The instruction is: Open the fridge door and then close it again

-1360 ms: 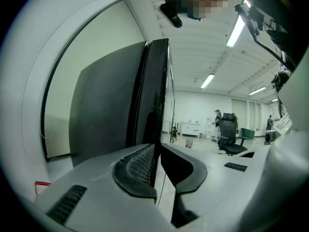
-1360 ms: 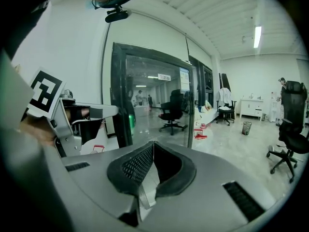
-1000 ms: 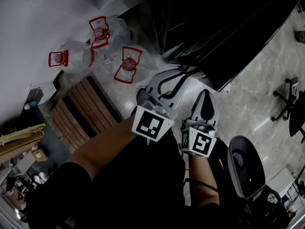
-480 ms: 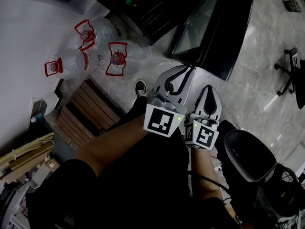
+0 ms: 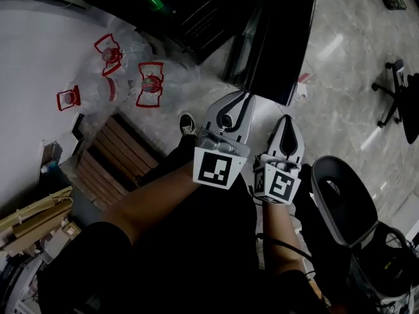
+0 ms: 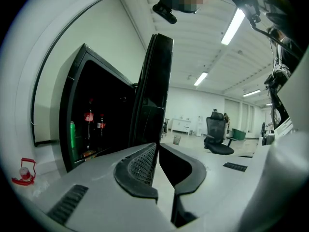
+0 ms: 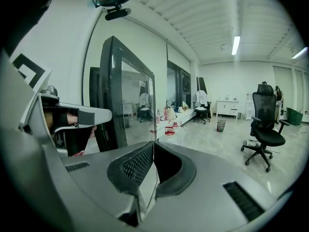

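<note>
**A:** Head view: the fridge (image 5: 190, 8) stands open with its door (image 5: 281, 38) swung wide. Opening looks done, closing is left. The left claw (image 5: 246, 98) and right claw (image 5: 288, 120) hover near the door, not touching.

**B:** Left gripper view: claw pinched shut, empty; door edge-on.

**A:** Right gripper view: closed and empty too. No handle visible.

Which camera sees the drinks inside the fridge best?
Left gripper view: it looks into the open fridge, showing bottles and a green can. Head view catches only tops at its edge. Right gripper view shows just the door.
</note>
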A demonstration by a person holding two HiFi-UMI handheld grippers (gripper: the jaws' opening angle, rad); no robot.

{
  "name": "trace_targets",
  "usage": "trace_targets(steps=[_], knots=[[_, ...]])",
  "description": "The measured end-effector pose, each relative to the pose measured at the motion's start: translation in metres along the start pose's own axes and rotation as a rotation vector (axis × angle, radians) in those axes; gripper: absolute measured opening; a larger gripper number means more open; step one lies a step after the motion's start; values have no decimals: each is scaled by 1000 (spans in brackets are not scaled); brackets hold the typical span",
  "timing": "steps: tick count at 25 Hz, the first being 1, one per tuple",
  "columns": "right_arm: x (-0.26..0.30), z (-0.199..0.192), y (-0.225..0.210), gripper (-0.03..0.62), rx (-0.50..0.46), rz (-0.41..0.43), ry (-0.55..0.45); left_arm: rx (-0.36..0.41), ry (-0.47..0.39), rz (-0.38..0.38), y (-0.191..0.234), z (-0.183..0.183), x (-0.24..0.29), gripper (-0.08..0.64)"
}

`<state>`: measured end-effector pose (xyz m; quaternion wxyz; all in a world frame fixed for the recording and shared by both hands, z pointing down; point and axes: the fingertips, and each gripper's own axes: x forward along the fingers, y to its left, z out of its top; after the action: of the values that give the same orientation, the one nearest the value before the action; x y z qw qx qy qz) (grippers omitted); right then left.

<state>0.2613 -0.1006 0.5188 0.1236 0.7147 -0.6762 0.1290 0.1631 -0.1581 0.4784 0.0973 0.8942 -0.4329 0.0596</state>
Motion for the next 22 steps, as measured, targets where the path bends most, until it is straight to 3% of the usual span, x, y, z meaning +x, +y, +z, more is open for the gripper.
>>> trace_targets(steps=[6, 22], knots=[[8, -3, 7, 15, 1, 23, 7, 49, 6, -11, 2, 0, 1, 21], [14, -2, 11, 15, -10, 53, 9, 39, -7, 5, 9, 0, -2, 23]])
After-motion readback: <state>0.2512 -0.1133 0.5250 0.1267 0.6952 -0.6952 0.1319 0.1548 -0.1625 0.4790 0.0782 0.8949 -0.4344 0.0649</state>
